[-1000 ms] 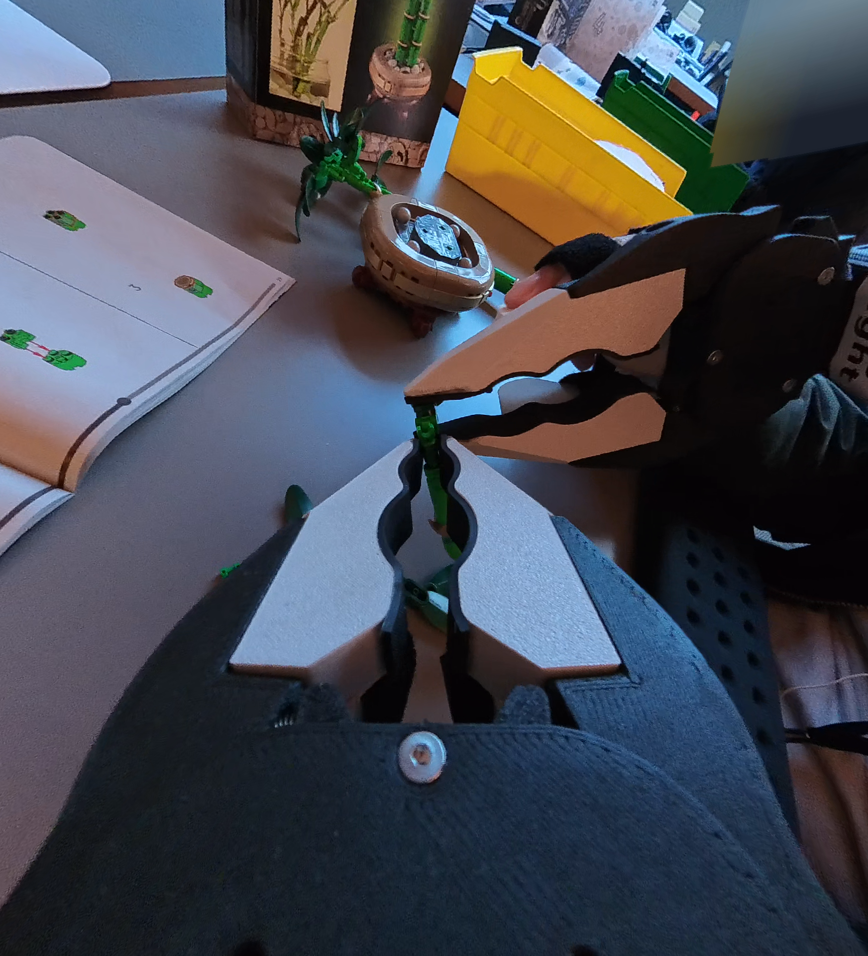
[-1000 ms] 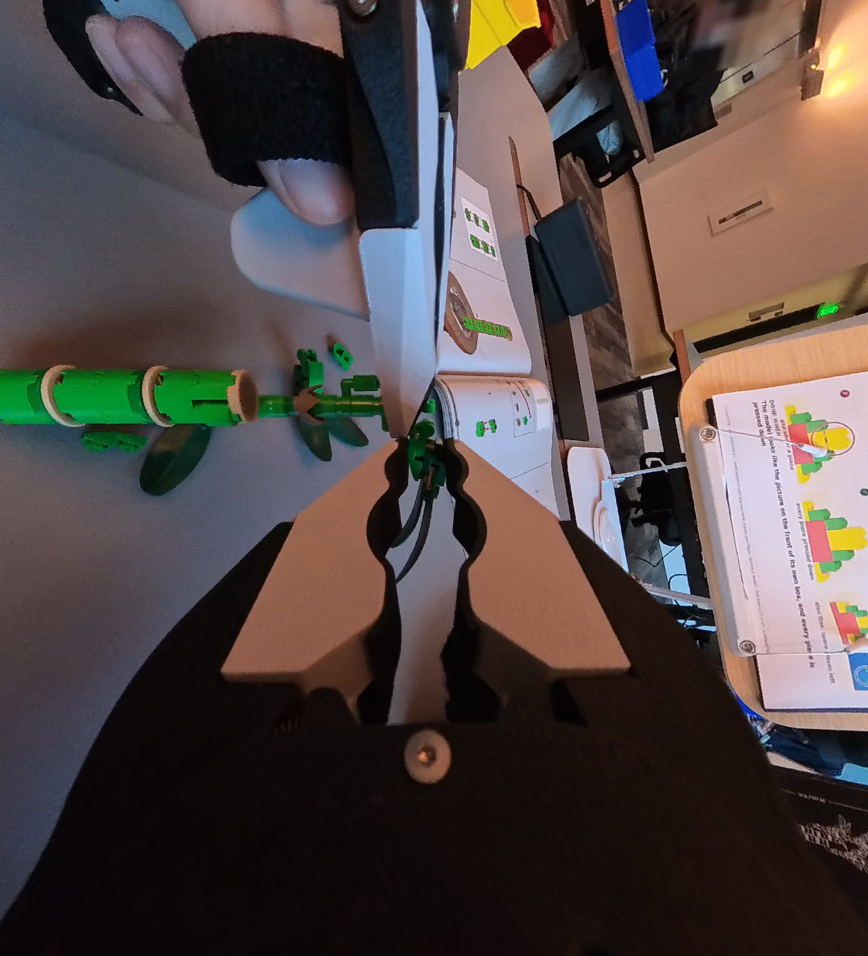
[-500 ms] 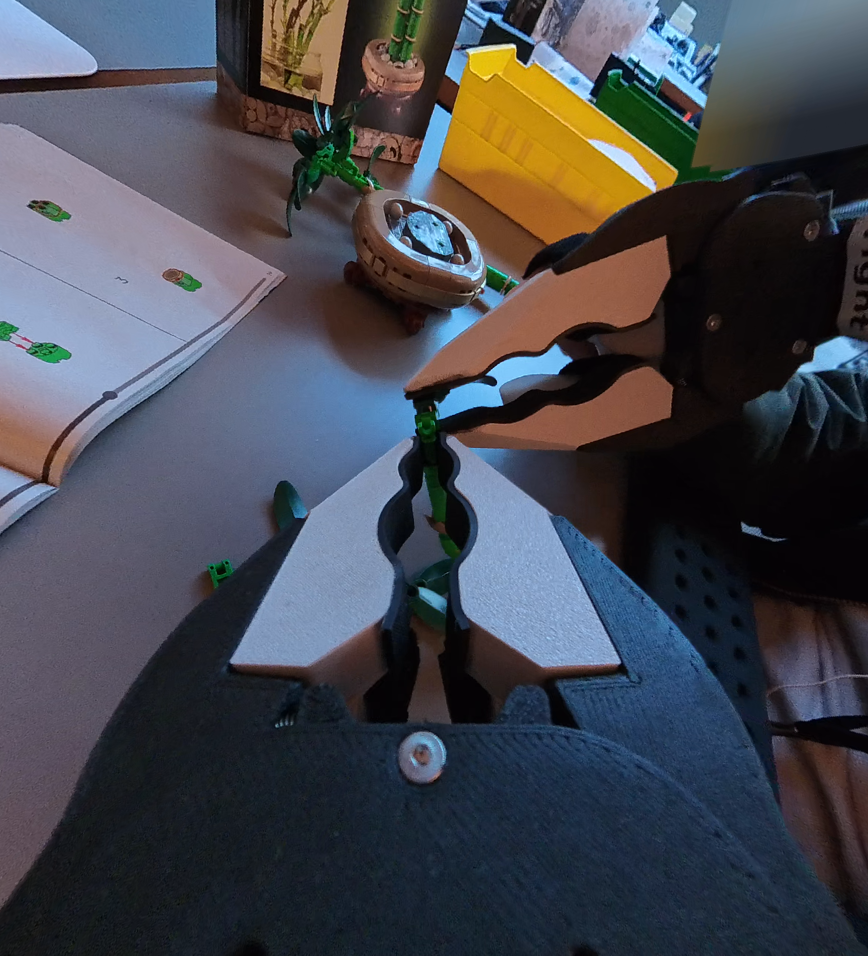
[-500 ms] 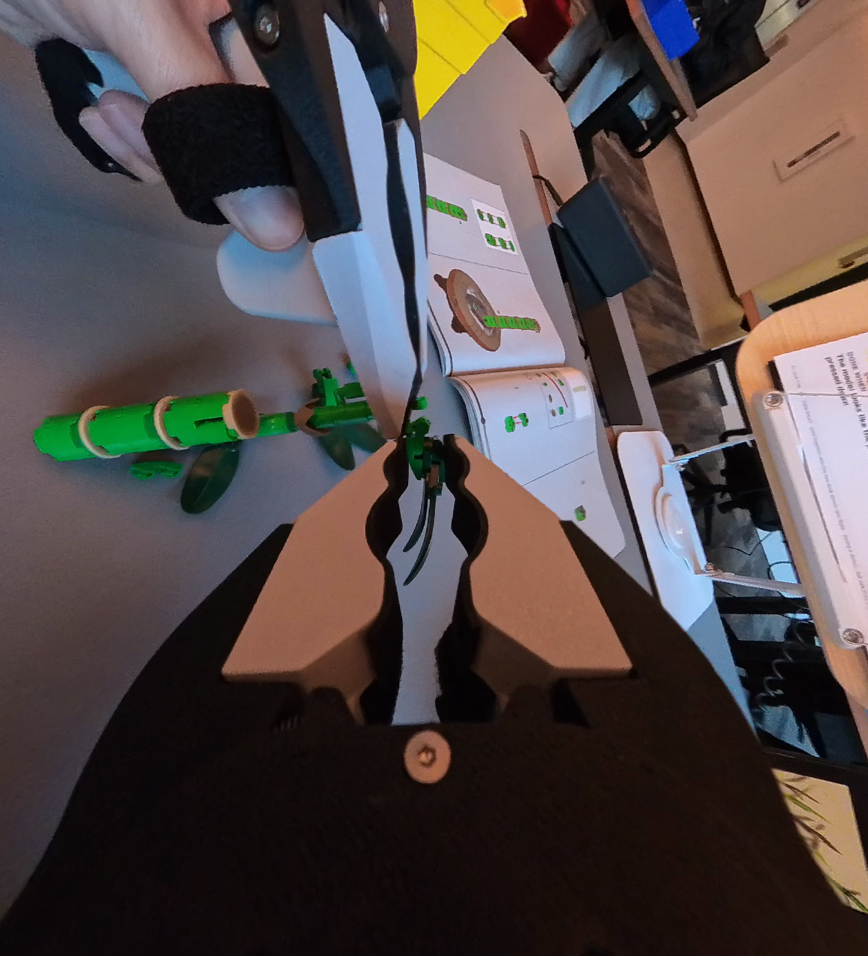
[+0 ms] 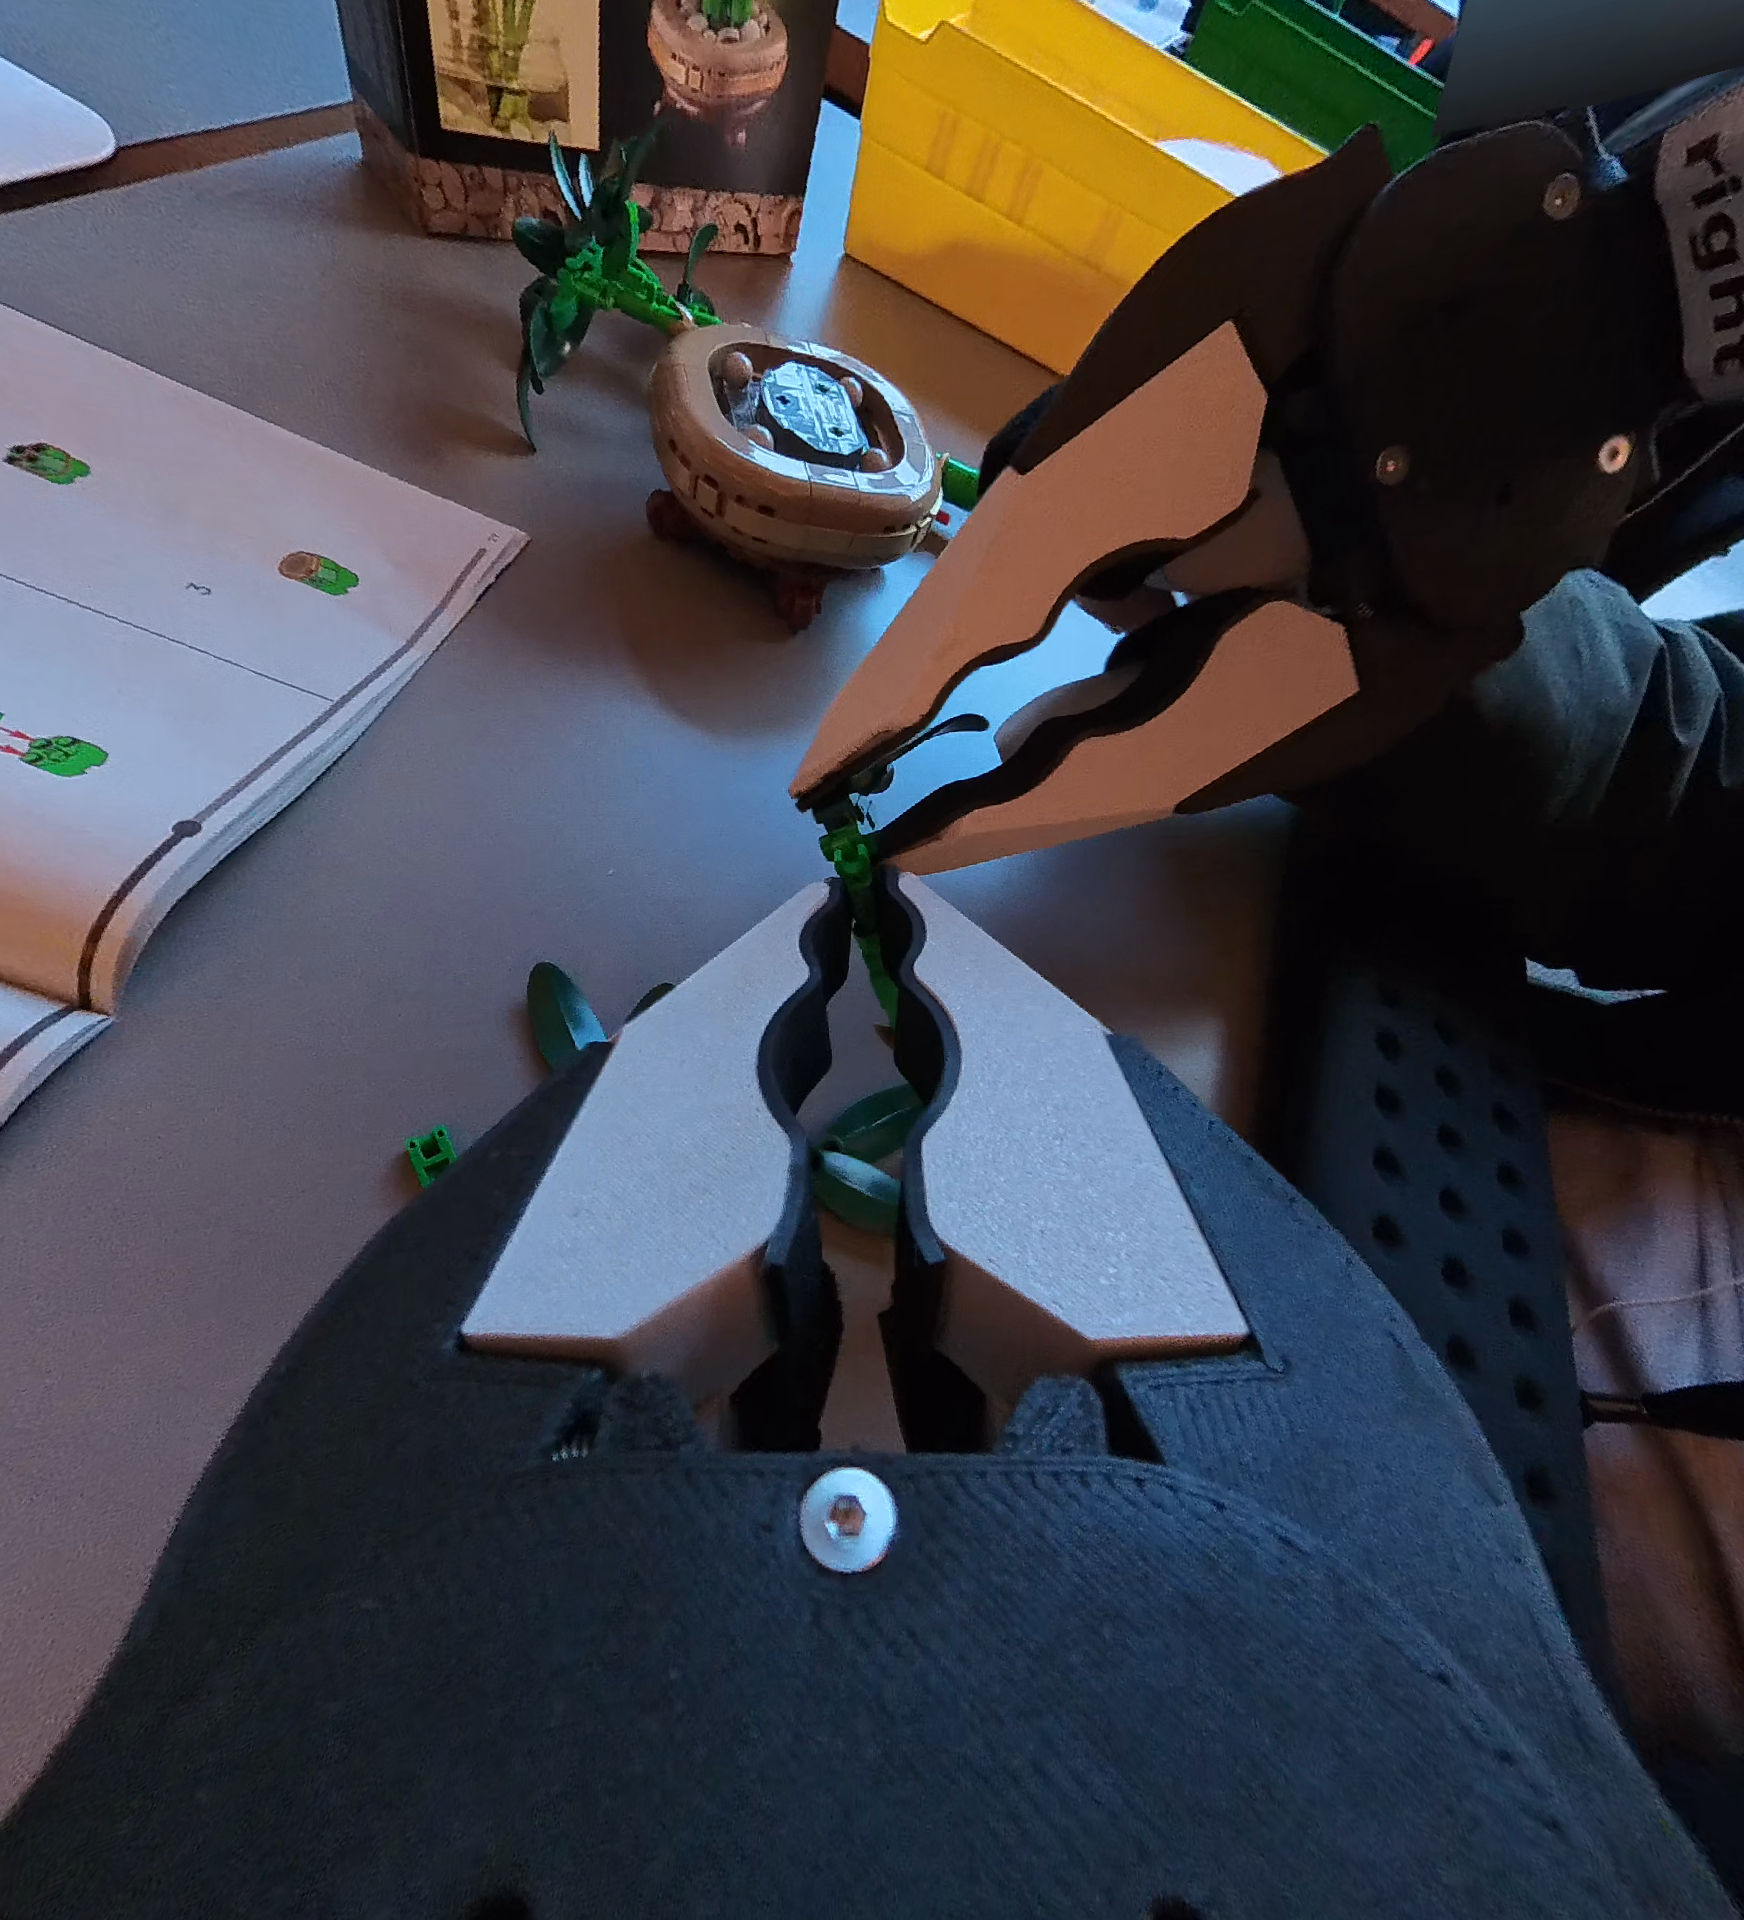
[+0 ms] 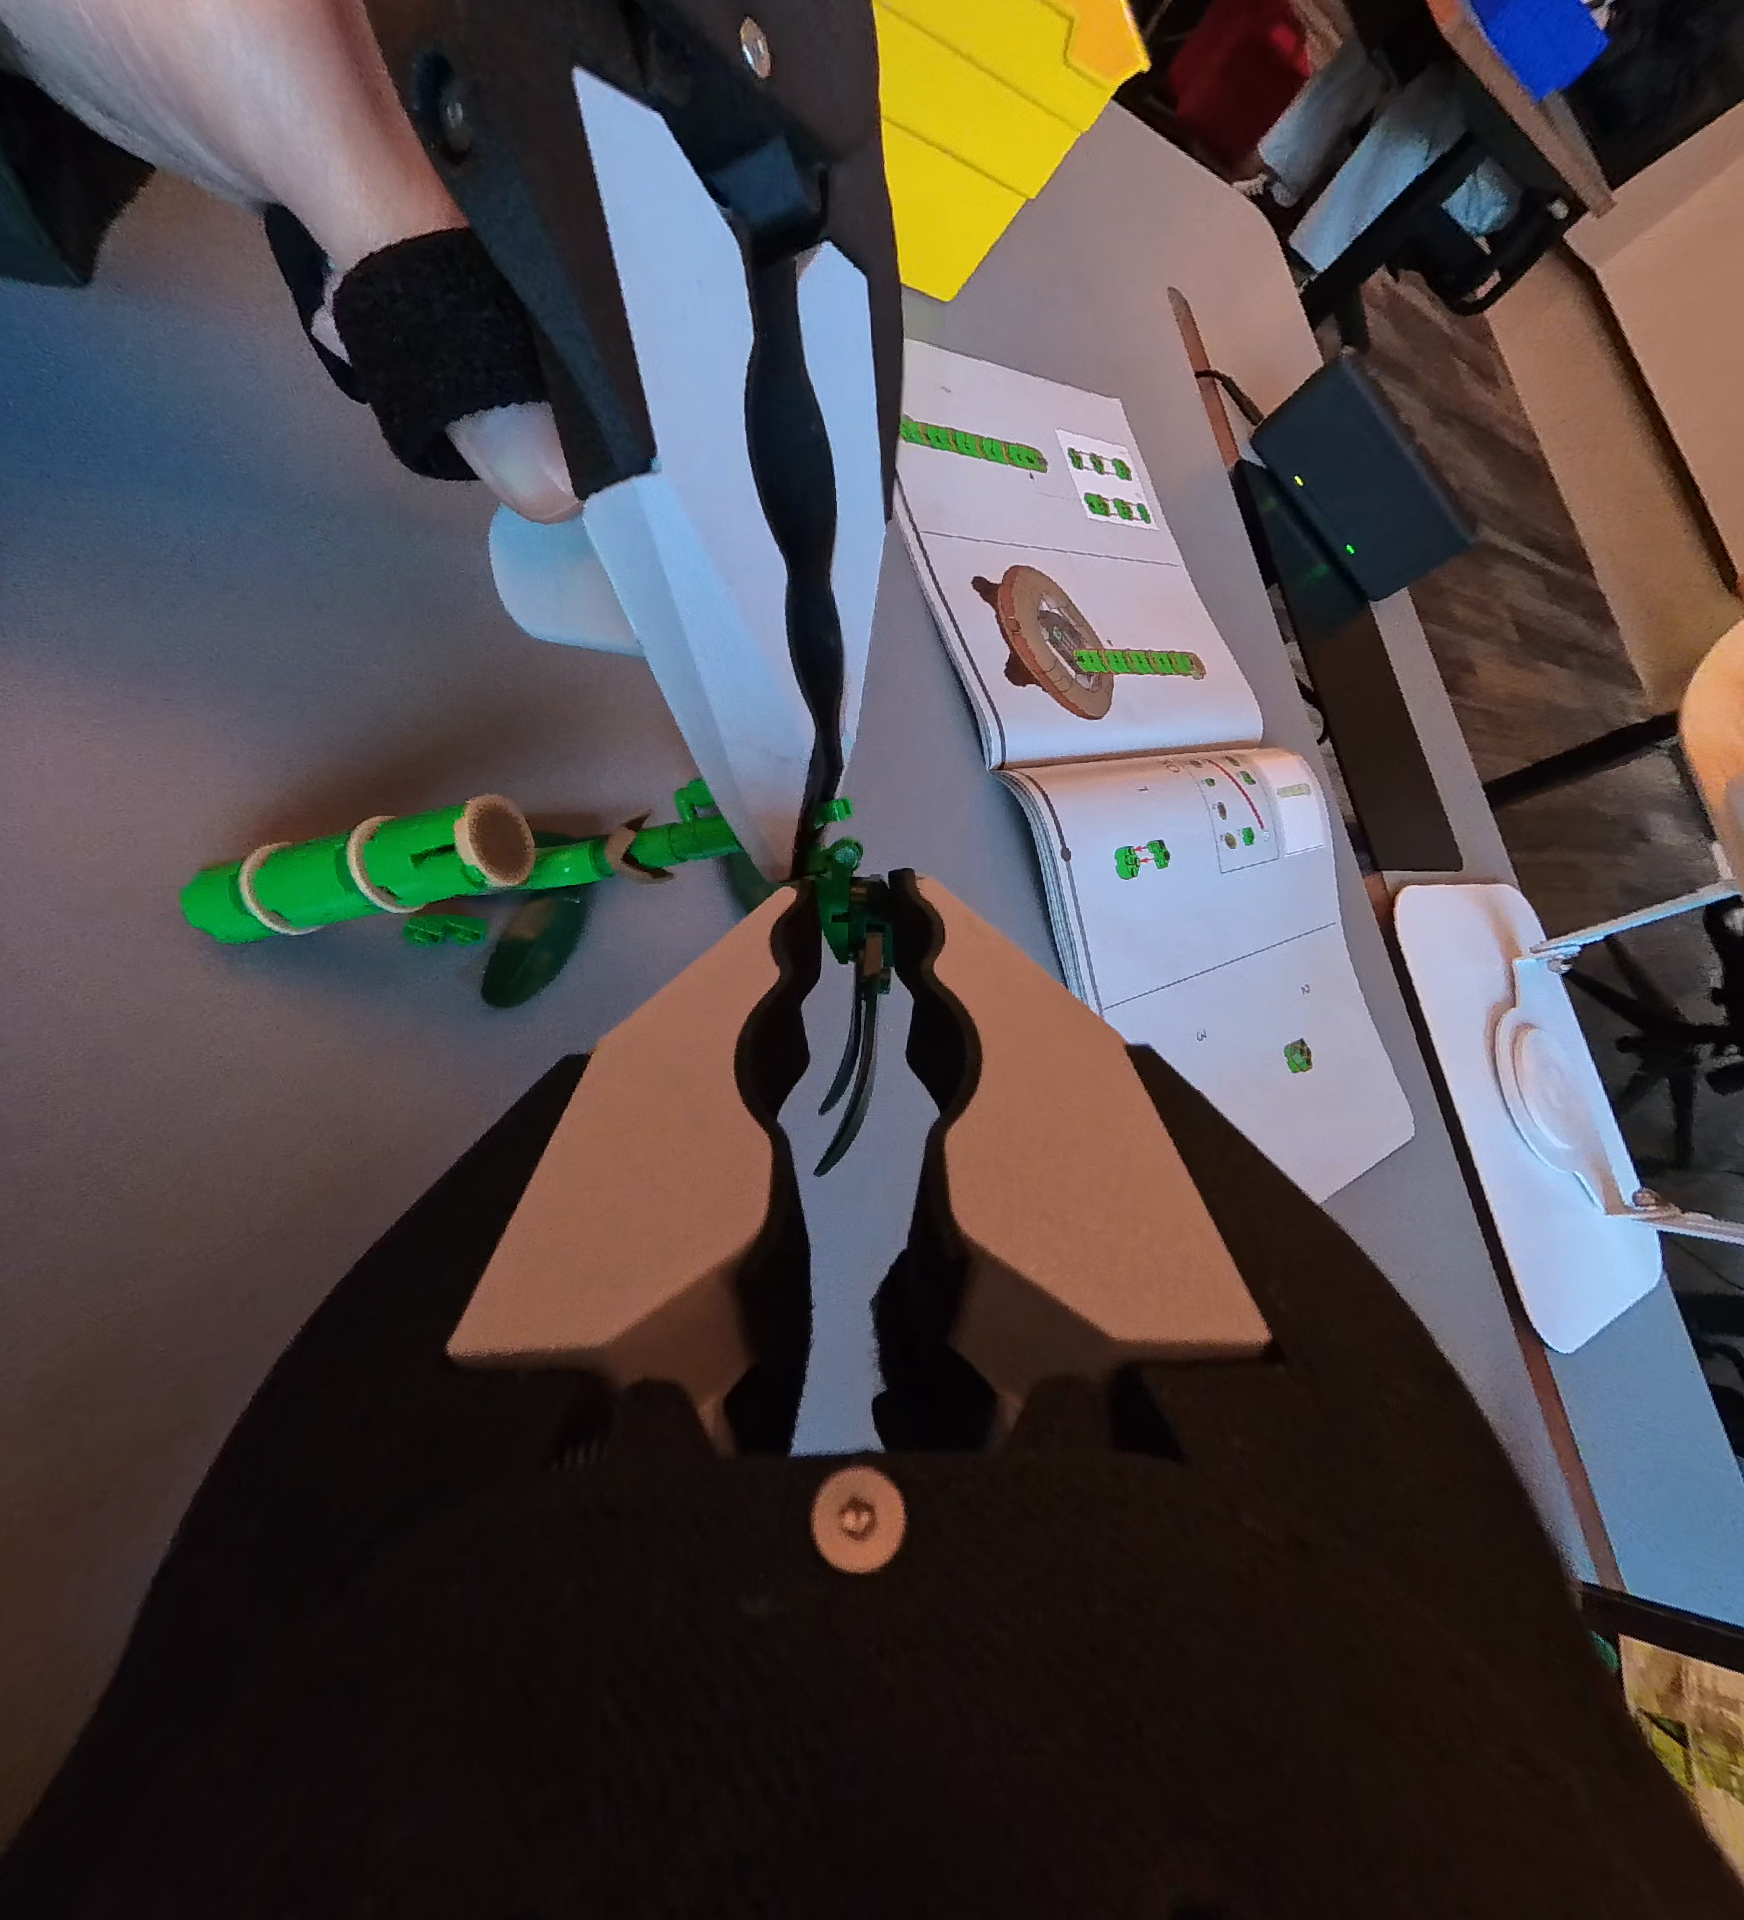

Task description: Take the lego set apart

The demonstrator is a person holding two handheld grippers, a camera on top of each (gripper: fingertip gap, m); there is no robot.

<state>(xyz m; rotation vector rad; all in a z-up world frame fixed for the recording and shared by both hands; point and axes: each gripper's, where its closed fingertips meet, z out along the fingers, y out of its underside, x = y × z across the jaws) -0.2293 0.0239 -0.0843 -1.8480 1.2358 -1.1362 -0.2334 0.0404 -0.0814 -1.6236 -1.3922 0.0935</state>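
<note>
We find the left gripper [image 5: 860,891] pressed together on a thin green stem [image 5: 866,935] held above the grey table [image 5: 556,748], with dark leaves [image 5: 863,1153] lodged between its fingers, and the right gripper [image 5: 847,816] clamped on the other end of the same stem so that the two sets of tips nearly touch. Just beyond we note loose green pieces [image 5: 428,1153], a thick green bamboo stalk [image 6: 348,878] lying flat and an open instruction booklet [image 5: 151,623]. Farther off we record a tan pot [image 5: 795,462] tipped on its side with a leafy sprig [image 5: 587,270] beside it, then a printed box [image 5: 577,104] and a yellow bin [image 5: 1003,197].
</note>
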